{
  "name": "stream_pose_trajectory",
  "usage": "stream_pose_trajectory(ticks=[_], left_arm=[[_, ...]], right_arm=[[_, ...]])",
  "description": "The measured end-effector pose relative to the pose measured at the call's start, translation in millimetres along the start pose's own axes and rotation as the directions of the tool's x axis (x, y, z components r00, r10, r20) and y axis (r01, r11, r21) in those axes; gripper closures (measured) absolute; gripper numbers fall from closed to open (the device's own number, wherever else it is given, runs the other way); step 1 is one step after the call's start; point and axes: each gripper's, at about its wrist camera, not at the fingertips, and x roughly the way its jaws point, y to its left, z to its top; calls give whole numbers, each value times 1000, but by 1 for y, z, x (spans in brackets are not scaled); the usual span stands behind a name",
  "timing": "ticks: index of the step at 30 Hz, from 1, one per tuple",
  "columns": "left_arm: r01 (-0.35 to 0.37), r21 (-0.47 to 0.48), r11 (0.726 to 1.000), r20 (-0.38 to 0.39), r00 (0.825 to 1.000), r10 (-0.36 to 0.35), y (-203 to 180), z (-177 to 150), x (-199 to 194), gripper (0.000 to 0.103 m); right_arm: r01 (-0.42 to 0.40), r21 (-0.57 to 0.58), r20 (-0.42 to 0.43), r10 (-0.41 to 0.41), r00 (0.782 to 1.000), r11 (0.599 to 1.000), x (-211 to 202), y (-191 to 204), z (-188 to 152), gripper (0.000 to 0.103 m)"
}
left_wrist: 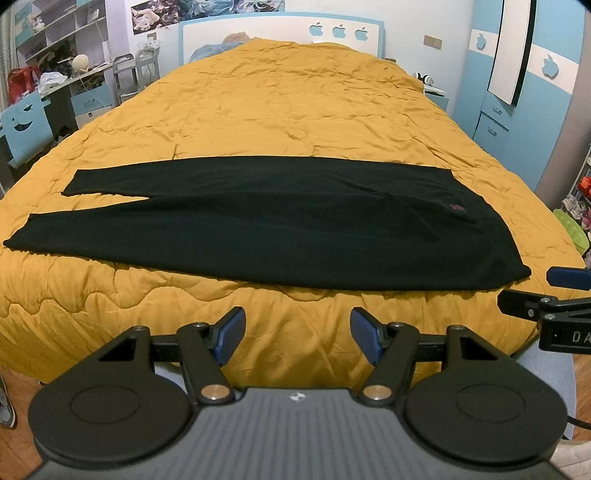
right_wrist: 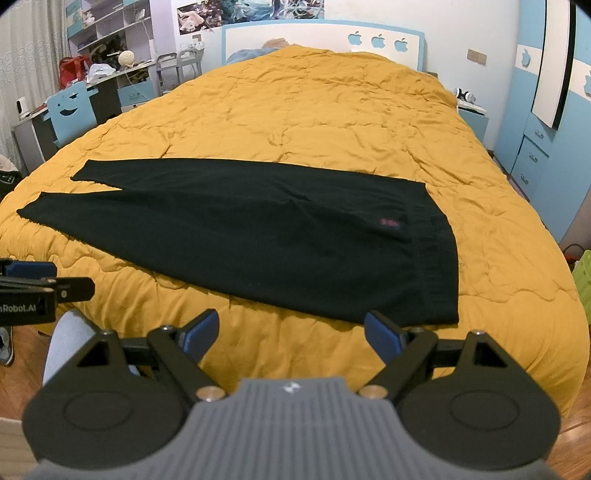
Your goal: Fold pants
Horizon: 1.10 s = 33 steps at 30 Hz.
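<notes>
Black pants lie flat across a yellow quilted bed, waistband to the right, the two leg ends to the left, slightly apart. A small red logo shows near the waist. My left gripper is open and empty, above the bed's near edge in front of the pants' middle. My right gripper is open and empty, just before the pants' waistband corner. Each gripper shows at the edge of the other's view: the right one, the left one.
The bed has a white and blue headboard at the far end. A desk with shelves and a blue chair stand to the left. A blue wardrobe stands to the right. Wooden floor lies below the bed's near edge.
</notes>
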Motion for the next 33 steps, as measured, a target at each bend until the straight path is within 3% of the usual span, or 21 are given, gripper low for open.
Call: stream_pose_trajectory(ticks=[19,27,33], left_arm=[[4,14,1000,3,1000,-5,-3,3,2,27],[27,136,990,69,997,-36,14,27,4,30],[1,293,956,146,988,-46,34,37,10,32]], right_arm=[[4,5,-10,-4,1000,1000,1,-2,2,21],[37,1,42,-37,998,999,13,-18,11,21],[2,-18,150,1,989,1000,30,-48,22,21]])
